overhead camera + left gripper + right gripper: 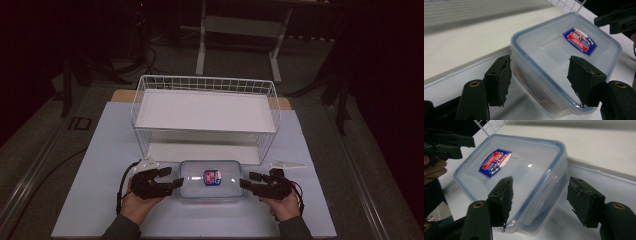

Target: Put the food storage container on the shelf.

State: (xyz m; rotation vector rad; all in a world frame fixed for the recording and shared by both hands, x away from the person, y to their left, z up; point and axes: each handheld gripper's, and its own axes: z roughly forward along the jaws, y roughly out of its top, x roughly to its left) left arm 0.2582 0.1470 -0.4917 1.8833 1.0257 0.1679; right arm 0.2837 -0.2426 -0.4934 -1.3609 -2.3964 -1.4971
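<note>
Bracketing the container (211, 180): your left gripper (170, 184) and right gripper (248, 183) gape at its ends, nothing gripped; lift into basket (145, 92) looks pending.

Only one label (579, 41): a blue-and-red sticker on the lid of the clear plastic container (549, 65), also seen from the right claw's camera. Its print is too blurred to read. No other text, numbers or signs legible.
</note>
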